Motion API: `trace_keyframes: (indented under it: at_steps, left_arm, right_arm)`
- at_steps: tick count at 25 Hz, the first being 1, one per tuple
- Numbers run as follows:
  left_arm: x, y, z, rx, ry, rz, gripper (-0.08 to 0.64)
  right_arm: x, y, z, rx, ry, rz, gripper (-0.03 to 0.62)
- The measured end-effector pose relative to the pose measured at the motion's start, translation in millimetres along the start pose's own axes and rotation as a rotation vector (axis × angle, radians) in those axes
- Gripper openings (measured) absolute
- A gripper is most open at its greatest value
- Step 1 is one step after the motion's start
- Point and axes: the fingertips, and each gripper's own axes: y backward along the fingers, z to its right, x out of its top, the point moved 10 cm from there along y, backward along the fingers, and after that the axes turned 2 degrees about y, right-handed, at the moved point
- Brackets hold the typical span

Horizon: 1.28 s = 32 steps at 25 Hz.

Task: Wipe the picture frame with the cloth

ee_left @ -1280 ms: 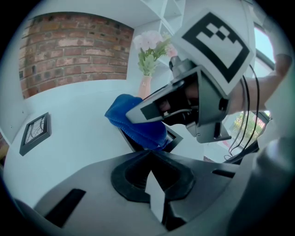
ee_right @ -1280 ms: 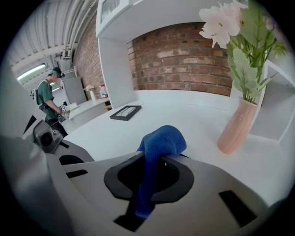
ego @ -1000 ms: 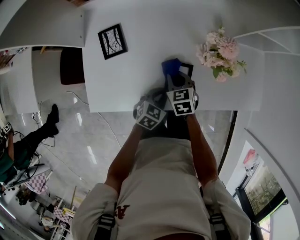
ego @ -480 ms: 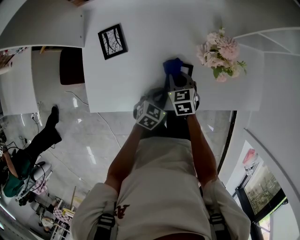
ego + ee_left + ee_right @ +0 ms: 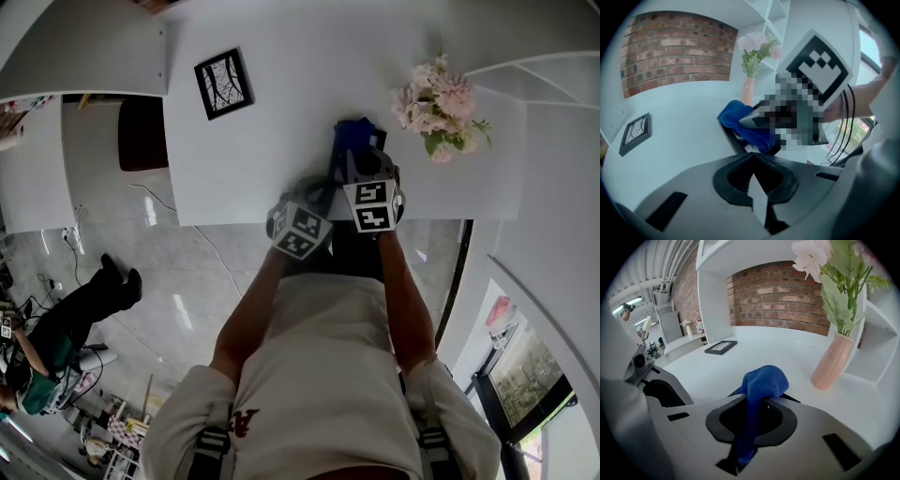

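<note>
We list one pink vase holding pink flowers, upright on the white surface. We record the right gripper clamped on the blue cloth, which bunches above its jaws, and the left gripper just beside it, jaws together on nothing. We note the picture frame lying flat toward the surface's far left, well apart from both grippers.

Your cloth is bright blue and the bench is white. The picture frame is black, with black lines on white inside. The flowers and vase are pink, and the wall is red brick.
</note>
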Motion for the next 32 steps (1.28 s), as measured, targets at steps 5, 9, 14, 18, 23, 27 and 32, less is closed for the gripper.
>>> trace_keyframes:
  at_steps: [5,9,14,18,23,27,32]
  left_arm:
    - [0,0,0,0.001,0.007,-0.004,-0.001]
    - [0,0,0,0.003,0.007,-0.004,-0.002]
    - [1,0,0,0.004,0.009,-0.004,-0.001]
    - [0,-1,0,0.006,0.008,-0.005,-0.002]
    - [0,-1,0,0.009,0.009,-0.007,0.000]
    - [1,-1,0,0.012,0.008,-0.009,-0.001]
    - [1,-1,0,0.014,0.005,-0.010,0.000]
  right_arm:
    - [-3,4,5,-0.020,-0.003,-0.002,0.034]
    - [-7,6,10,-0.033,-0.004,-0.005,0.034]
    - [-9,11,15,-0.055,0.009,-0.010,0.034]
    - [-12,14,20,-0.068,0.005,-0.014,0.034]
    - [-13,17,25,-0.078,-0.003,-0.013,0.035]
    - [-14,20,30,-0.086,-0.011,-0.007,0.034]
    - [-16,24,35,-0.096,-0.024,-0.007,0.034]
